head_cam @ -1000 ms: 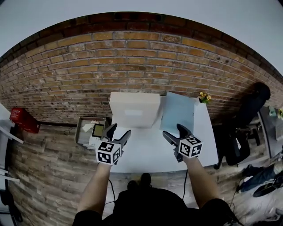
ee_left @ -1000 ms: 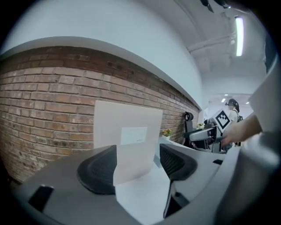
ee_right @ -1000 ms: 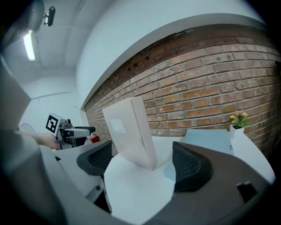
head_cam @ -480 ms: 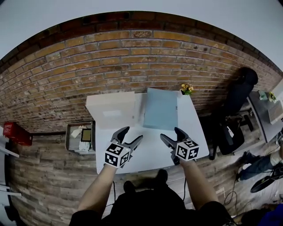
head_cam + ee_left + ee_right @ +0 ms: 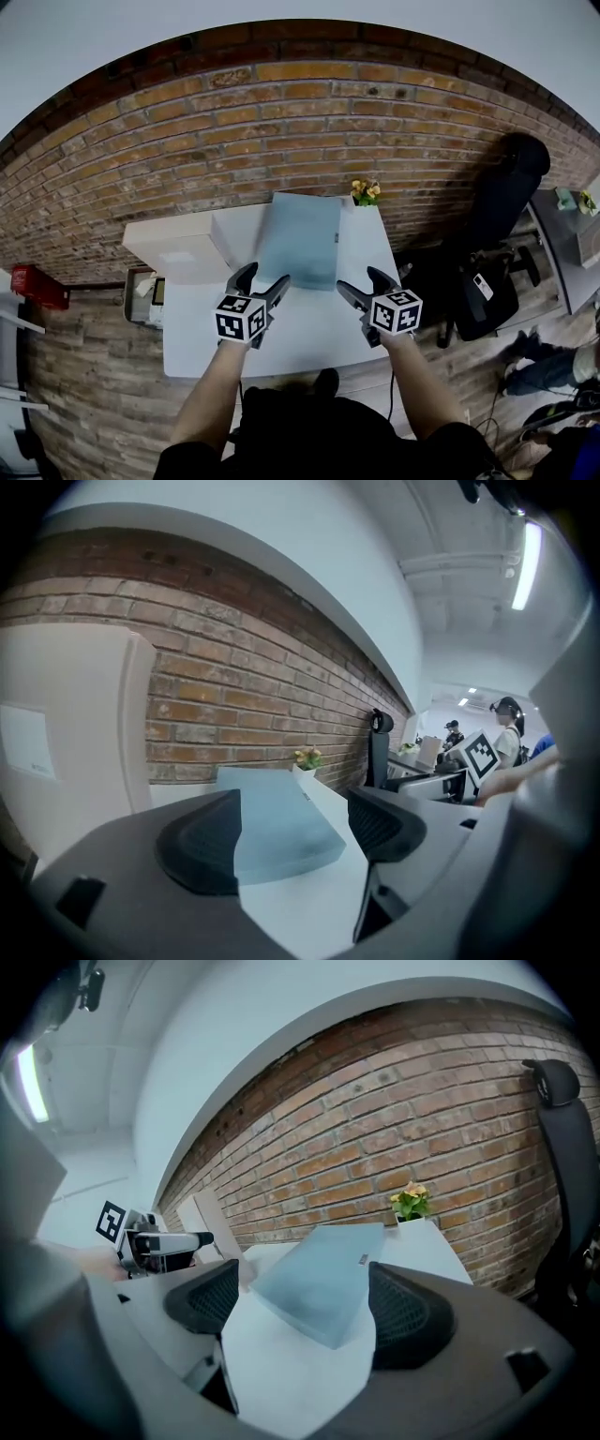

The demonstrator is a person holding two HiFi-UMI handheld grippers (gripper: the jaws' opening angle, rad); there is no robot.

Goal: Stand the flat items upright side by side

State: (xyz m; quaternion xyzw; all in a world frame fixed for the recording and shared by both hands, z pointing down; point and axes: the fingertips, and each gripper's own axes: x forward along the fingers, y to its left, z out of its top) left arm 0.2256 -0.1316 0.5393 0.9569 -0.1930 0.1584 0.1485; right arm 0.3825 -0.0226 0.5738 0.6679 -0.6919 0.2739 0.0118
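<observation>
A flat pale-blue box [image 5: 300, 239] lies on the white table [image 5: 309, 328], its far end near the brick wall. In the left gripper view the blue box [image 5: 281, 827] shows beyond the jaws, and in the right gripper view the same box [image 5: 323, 1274] does too. A big white box [image 5: 178, 251] at the table's back left seems to stand on edge against the wall [image 5: 66, 733]. My left gripper [image 5: 260, 283] hovers at the blue box's near left corner; its jaws have just been opening and hold nothing. My right gripper [image 5: 364, 284] hangs open and empty off the box's near right corner.
A small pot of yellow flowers [image 5: 366, 191] stands at the table's back right, next to the blue box. A black office chair [image 5: 511, 187] is to the right of the table. A tray of oddments [image 5: 145, 295] and a red object [image 5: 37, 286] sit on the floor at the left.
Both grippers have shifted right along the table, from in front of the white box towards the blue one. The left jaws stand a little wider.
</observation>
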